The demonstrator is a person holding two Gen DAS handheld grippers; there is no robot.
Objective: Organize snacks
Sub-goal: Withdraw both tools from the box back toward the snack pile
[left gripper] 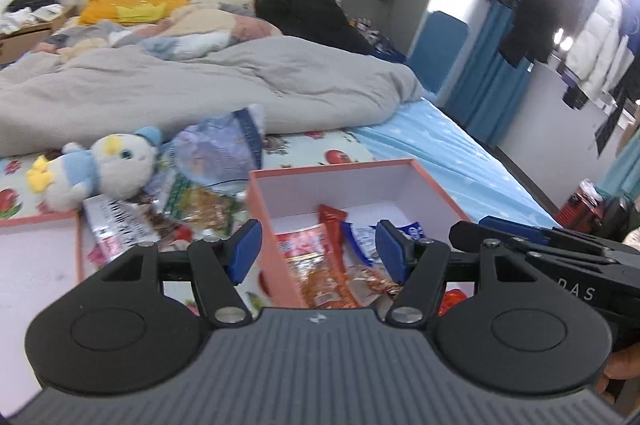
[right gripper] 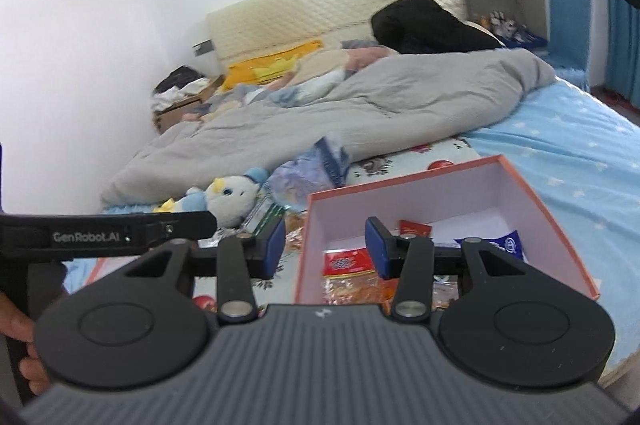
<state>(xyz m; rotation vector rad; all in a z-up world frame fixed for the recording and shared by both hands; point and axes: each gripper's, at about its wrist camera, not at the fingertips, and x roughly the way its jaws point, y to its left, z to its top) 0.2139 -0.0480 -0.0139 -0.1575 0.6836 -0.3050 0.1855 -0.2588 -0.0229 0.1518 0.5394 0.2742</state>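
Both the left gripper (left gripper: 318,249) and right gripper (right gripper: 325,248) are hanging open and empty, above the near rim of the pink box (left gripper: 332,171).

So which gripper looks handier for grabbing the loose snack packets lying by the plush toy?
Probably the left gripper: the loose packets beside the plush toy lie on its side, left of the box. Both grippers are open and empty.

A bed (left gripper: 440,145) with a blue starred sheet carries a fruit-print mat. On it near the front stands an open pink box (left gripper: 360,171); left of it lie loose snack packets (left gripper: 200,205), a plush toy (left gripper: 108,165) and a box lid (left gripper: 40,225). A grey duvet (left gripper: 200,85) is heaped farther back.
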